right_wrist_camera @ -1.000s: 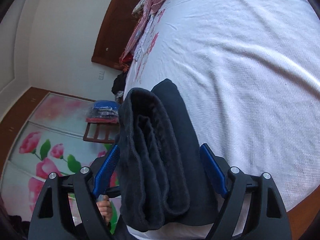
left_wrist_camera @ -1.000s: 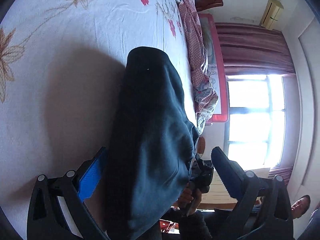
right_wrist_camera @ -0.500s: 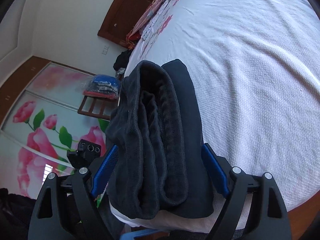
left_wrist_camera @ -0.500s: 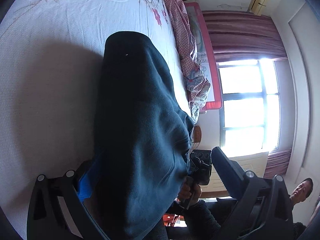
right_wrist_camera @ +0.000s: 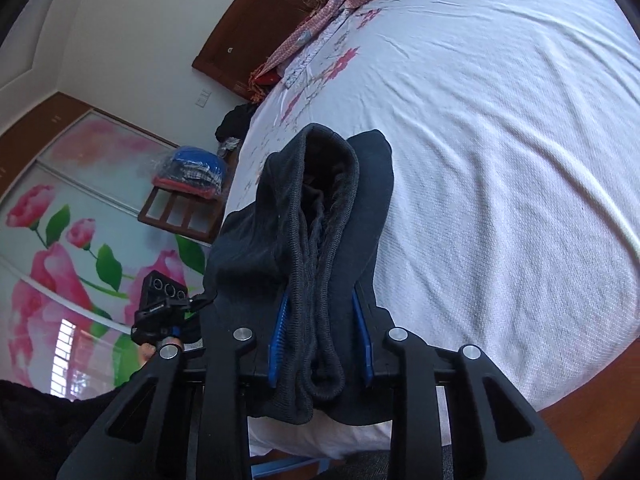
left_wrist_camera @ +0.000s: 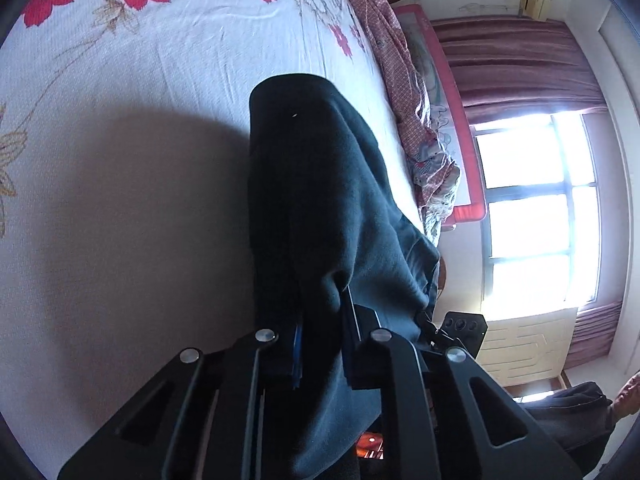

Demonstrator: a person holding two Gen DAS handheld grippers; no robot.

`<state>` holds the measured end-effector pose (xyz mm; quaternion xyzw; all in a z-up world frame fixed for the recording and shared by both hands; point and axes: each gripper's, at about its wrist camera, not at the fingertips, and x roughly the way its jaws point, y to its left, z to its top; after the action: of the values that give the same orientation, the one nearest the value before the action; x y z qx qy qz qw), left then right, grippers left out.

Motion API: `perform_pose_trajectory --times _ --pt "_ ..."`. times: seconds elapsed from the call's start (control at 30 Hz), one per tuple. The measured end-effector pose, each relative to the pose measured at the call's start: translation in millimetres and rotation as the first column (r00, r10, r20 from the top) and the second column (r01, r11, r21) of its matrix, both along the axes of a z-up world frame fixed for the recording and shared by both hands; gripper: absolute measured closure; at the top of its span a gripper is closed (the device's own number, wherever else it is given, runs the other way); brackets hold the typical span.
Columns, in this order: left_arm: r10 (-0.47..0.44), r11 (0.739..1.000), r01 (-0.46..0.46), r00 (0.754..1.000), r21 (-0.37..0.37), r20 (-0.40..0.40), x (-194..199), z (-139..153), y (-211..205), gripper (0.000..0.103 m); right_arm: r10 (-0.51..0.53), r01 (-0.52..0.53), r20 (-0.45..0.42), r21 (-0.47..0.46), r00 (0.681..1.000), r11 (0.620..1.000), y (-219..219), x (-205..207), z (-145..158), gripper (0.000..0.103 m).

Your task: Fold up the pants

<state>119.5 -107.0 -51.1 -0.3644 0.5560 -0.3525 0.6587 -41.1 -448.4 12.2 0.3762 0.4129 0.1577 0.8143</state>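
Note:
The dark folded pants (left_wrist_camera: 320,200) lie near the edge of a white bed. My left gripper (left_wrist_camera: 322,312) is shut on one end of the bundle, its blue pads pinching the cloth. In the right wrist view the pants (right_wrist_camera: 320,220) show their ribbed waistband and stacked layers. My right gripper (right_wrist_camera: 320,320) is shut on that end, pads pressed against both sides of the layers. The fingertips of both grippers are hidden by cloth.
The bed sheet (left_wrist_camera: 140,140) is white with red flowers. A pink patterned blanket (left_wrist_camera: 400,80) lies along the far side. A window (left_wrist_camera: 536,208) and curtains are beyond. A wardrobe with rose panels (right_wrist_camera: 80,240) and a wooden rack with clothes (right_wrist_camera: 188,196) stand by the bed.
Both grippers were open around the pants and have closed on them. The bundle has shifted slightly in both views.

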Motion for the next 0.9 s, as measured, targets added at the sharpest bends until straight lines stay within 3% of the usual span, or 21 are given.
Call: perform_pose_trajectory --times 0.17,0.3,0.53,0.73,0.8,0.9 --pt "-0.015 0.999 0.017 0.998 -0.041 0.053 11.8 30.2 5.1 0.09 0.036 -0.035 0.018 -0.061 0.999 0.998 14.7 22.3 35.0 0.075" --pt "-0.016 0.999 0.019 0.991 -0.025 0.13 31.4 62.8 13.1 0.09 0.061 -0.057 0.056 -0.079 0.997 0.995 21.5 52.8 57.4 0.075" --pt "0.031 0.999 -0.036 0.968 0.015 0.248 91.3 118.7 59.4 0.089 0.094 -0.087 0.141 -0.053 0.985 0.995 54.5 143.0 77.5 0.076" --pt "0.076 0.986 -0.114 0.955 0.12 0.287 157.7 123.7 108.4 0.089 0.095 -0.098 0.117 0.019 0.989 0.995 96.8 229.4 39.0 0.076" --pt "0.086 0.978 -0.135 0.955 0.16 0.284 171.5 106.7 122.6 0.089 0.105 -0.107 0.066 0.018 0.992 0.994 110.2 250.9 12.6 0.076" --pt "0.098 0.963 -0.145 0.973 0.226 0.209 181.3 54.4 138.5 0.088 0.093 -0.093 -0.043 -0.005 0.995 0.996 124.4 265.7 -34.7 0.075"
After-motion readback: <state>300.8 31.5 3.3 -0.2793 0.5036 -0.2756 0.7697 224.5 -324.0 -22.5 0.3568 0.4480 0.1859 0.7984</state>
